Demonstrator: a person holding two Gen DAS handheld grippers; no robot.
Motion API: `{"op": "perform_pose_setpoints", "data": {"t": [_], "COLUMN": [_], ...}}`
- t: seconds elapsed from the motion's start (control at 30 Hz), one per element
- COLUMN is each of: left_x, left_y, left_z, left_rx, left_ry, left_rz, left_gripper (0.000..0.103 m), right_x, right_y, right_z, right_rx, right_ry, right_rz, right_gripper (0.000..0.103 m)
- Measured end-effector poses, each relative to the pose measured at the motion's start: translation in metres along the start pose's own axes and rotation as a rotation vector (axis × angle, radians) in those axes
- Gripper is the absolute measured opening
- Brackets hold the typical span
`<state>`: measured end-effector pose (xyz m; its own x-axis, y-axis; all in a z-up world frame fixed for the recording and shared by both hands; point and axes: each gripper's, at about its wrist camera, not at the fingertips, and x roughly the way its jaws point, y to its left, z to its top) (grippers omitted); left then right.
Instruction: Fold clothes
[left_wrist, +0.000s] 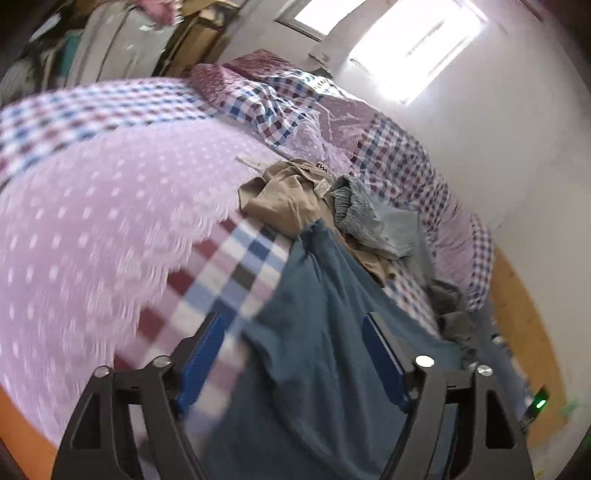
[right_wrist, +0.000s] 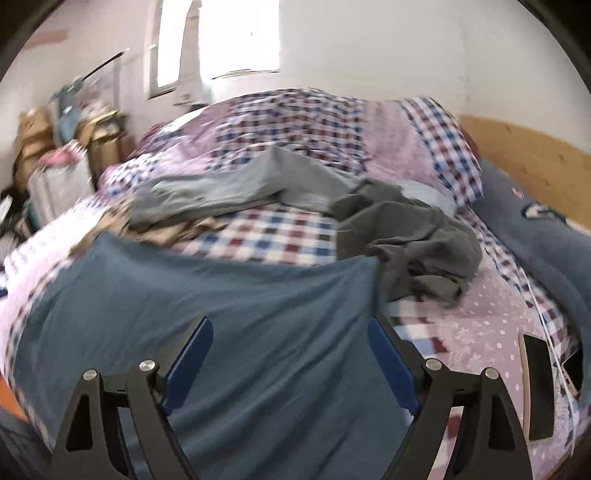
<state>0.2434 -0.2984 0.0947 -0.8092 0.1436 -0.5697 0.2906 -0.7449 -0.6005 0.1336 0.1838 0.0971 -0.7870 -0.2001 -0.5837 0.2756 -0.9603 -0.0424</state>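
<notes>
1. Blue garment (right_wrist: 207, 306) lies spread on the bed (right_wrist: 288, 236), looks at most partly folded.
2. Left gripper (left_wrist: 295, 347) and right gripper (right_wrist: 291, 350) both wide apart, holding nothing.
3. Khaki garment (left_wrist: 280, 199), grey garment (right_wrist: 406, 236) and light-grey garment (right_wrist: 236, 184) lie crumpled, unfolded.

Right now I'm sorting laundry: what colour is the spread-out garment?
Teal blue garment, clearest in right wrist view.

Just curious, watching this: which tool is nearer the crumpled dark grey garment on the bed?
Right. The right tool hangs open over the blue cloth with the grey garment just ahead to its right. From the left tool, it lies farther off, past the cloth.
</notes>
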Motion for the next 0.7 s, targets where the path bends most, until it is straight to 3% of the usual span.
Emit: {"op": "perform_pose_setpoints", "data": {"t": [0.13, 0.3, 0.47, 0.53, 0.7], "left_x": [-0.01, -0.003, -0.001, -0.001, 0.003], "left_y": [0.006, 0.023, 0.038, 0.044, 0.063], "left_z": [-0.024, -0.056, -0.066, -0.068, -0.074], "left_rx": [-0.076, -0.135, -0.135, -0.144, -0.202], "left_ry": [0.002, 0.065, 0.126, 0.138, 0.194], "left_rz": [-0.048, -0.067, -0.074, -0.079, -0.087], "left_gripper": [0.086, 0.089, 0.092, 0.103, 0.103], "right_x": [-0.014, -0.027, -0.032, -0.034, -0.039], "right_y": [0.04, 0.068, 0.096, 0.107, 0.135], "right_z": [-0.025, -0.046, -0.055, -0.058, -0.066], "right_rx": [-0.111, -0.125, -0.179, -0.204, -0.267], "right_ry": [0.001, 0.014, 0.005, -0.001, -0.017], "right_rz": [-0.01, -0.011, -0.001, 0.006, 0.021], "right_gripper": [0.089, 0.089, 0.094, 0.098, 0.102]}}
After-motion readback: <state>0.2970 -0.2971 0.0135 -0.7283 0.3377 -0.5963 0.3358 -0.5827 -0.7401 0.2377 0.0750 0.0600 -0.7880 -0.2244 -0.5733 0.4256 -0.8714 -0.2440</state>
